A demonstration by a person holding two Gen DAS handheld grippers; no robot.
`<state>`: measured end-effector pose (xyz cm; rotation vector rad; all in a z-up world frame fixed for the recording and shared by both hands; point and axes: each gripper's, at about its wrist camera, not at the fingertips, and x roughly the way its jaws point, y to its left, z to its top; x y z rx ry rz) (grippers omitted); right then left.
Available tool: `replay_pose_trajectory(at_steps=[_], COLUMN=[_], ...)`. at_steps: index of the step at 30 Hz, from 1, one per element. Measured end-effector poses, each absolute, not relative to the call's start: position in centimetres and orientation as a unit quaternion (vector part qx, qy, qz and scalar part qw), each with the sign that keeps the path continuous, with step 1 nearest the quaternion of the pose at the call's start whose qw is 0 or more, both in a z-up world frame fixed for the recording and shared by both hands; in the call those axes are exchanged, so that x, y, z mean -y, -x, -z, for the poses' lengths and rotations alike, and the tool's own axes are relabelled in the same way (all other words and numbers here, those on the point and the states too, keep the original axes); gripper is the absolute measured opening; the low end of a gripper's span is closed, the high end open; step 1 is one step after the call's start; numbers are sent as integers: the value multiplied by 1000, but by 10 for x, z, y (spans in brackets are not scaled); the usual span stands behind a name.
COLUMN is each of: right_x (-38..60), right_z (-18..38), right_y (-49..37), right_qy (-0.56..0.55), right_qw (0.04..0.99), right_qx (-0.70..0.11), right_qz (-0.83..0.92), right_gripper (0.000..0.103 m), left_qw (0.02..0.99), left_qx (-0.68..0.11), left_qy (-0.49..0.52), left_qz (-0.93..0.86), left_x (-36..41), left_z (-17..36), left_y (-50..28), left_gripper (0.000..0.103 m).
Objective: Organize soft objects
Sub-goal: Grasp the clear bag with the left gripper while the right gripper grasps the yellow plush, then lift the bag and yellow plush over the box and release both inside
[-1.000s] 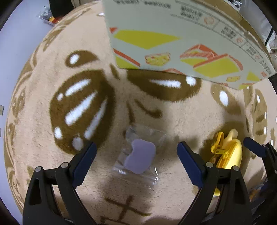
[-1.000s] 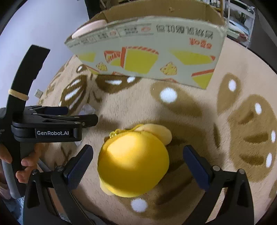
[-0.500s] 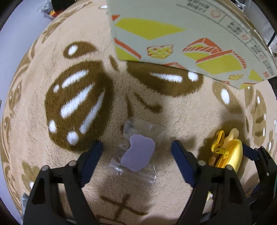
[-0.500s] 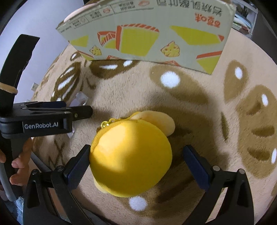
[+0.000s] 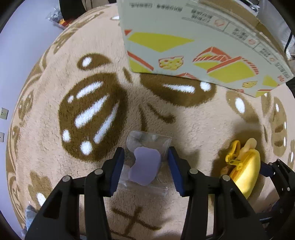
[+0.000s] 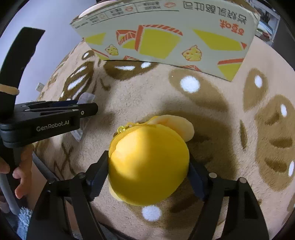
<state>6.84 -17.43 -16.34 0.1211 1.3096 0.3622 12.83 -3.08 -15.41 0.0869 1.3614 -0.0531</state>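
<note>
A clear plastic bag [image 5: 147, 137] holding a flat purple soft piece [image 5: 145, 168] lies on the beige rug. My left gripper [image 5: 145, 150] straddles it, jaws closing; the blue pads [image 5: 118, 166] reach the bag's side edges without visibly squeezing it. A round yellow plush pouch [image 6: 147, 166] with a zipper sits between my right gripper's [image 6: 148, 157] jaws, which are closing with both fingers against its sides. The pouch [image 5: 247, 171] also shows at the right of the left wrist view. In the right wrist view the left gripper [image 6: 92, 109] stands over the bag [image 6: 85, 97].
A printed cardboard box [image 5: 184, 46] [image 6: 166, 37] stands on the rug [image 5: 193, 133] just beyond both objects. A hand [image 6: 20, 175] holds the left gripper's handle. A white wall with sockets [image 5: 4, 113] is at the left, and small clutter [image 5: 59, 16] lies at the far left.
Both grippers' jaws have narrowed. The left pads came in from wide apart to the bag's edges. The right pads closed onto the yellow pouch's sides. Neither object has shifted.
</note>
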Motion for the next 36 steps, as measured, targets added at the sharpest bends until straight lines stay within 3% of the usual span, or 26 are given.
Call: replay_pose_trajectory(at_steps=[6, 19, 27, 36], right_x=[181, 216, 235, 245], right_z=[142, 62, 23, 2], right_y=[-64, -46, -39, -48], right_qy=[-50, -88, -114, -117], right_qw=[816, 915, 951, 962], right_qx=[-559, -384, -282, -241], right_qz=[-141, -85, -54, -55], right_gripper=[79, 79, 79, 79], left_qw=[825, 944, 961, 970], left_qx=[-563, -322, -265, -232], left_qy=[-29, -43, -54, -50], left_qz=[42, 53, 56, 53], left_x=[32, 45, 48, 49], left_z=[112, 1, -27, -43], left_y=[-111, -62, -60, -86], left_gripper=[47, 47, 47, 47])
